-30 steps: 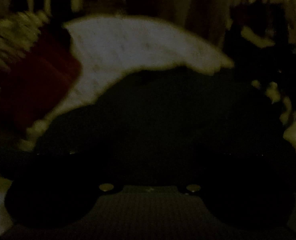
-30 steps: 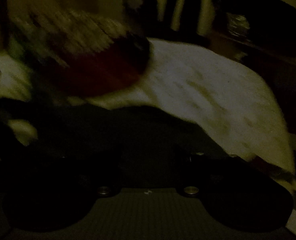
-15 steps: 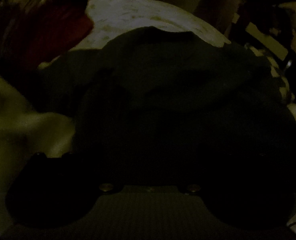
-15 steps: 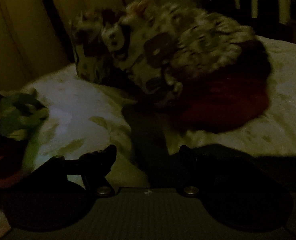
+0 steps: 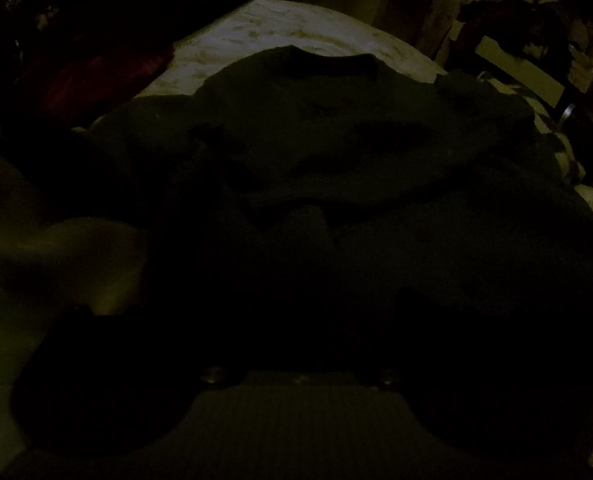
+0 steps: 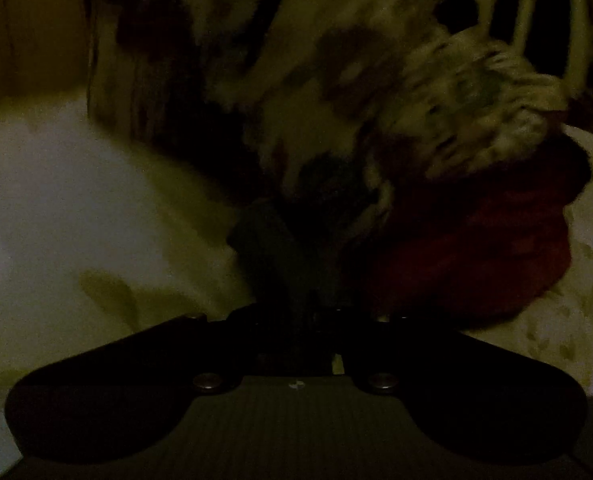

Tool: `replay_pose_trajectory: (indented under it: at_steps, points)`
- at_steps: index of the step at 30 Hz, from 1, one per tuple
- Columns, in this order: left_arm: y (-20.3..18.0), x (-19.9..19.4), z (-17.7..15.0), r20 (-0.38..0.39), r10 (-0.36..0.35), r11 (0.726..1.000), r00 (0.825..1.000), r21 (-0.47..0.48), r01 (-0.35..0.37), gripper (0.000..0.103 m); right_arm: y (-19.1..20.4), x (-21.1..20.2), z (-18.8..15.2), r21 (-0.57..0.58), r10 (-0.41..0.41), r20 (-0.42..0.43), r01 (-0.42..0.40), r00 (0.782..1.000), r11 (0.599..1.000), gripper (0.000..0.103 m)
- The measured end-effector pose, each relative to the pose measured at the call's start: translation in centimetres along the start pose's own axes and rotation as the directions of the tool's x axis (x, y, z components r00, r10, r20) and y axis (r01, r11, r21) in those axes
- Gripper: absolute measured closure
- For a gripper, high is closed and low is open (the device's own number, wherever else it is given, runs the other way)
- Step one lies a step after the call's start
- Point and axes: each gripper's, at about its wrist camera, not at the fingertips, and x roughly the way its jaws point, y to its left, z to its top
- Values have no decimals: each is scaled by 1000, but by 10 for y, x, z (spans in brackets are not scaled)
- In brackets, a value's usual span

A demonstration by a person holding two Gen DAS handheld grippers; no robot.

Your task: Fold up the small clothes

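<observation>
The scene is very dark. In the left wrist view a dark garment point(image 5: 336, 152) lies spread over a pale patterned bed sheet point(image 5: 280, 28) and fills most of the frame. My left gripper point(image 5: 300, 320) is lost in the dark against the garment; I cannot tell how its jaws stand. In the right wrist view my right gripper point(image 6: 296, 316) is shut on a strip of the same dark garment point(image 6: 268, 248), which runs up from between the fingers over the sheet point(image 6: 76, 200).
A patterned pillow or blanket point(image 6: 336, 80) and a red cloth point(image 6: 476, 248) lie just beyond the right gripper. The red cloth also shows at the left wrist view's upper left point(image 5: 96, 76). Dark furniture point(image 5: 536, 52) stands past the bed's right edge.
The right gripper has closed on the dark cloth strip and moved toward the patterned pillow. The left view has come lower over the garment.
</observation>
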Motion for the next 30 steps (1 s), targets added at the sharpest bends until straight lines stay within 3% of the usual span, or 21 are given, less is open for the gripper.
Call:
replay_pose_trajectory:
  at_steps: [3, 6, 9, 14, 16, 23, 26, 30]
  points:
    - [-2, 2, 0, -2, 6, 1000, 1000, 9, -6, 0, -37, -60, 11, 163, 96, 131, -117, 987, 980, 92]
    - [-2, 1, -1, -1, 6, 1000, 1000, 8, -6, 0, -75, -128, 14, 243, 106, 245, -167, 964, 955, 92]
    - [-2, 2, 1, -4, 4, 1000, 1000, 2, -4, 0, -122, -201, -2, 352, 42, 323, -161, 945, 922, 92]
    - [-1, 4, 5, -19, 4, 1000, 1000, -14, -4, 0, -187, -304, -70, 508, -201, 372, -18, 906, 861, 91]
    - [1, 4, 7, -25, -1, 1000, 1000, -27, 0, 0, -203, -326, -103, 558, -279, 341, 46, 898, 828, 91]
    - [14, 0, 19, -41, -40, 989, 998, -147, 33, 0, -241, -341, -204, 689, -345, 240, 91, 908, 719, 91]
    - [19, -12, 29, -11, -52, 976, 999, -211, 48, 0, -244, -335, -227, 690, -353, 201, 124, 914, 713, 91]
    - [15, -25, 56, 49, 19, 980, 999, -200, -9, 0, -249, -335, -248, 692, -344, 153, 148, 926, 707, 91]
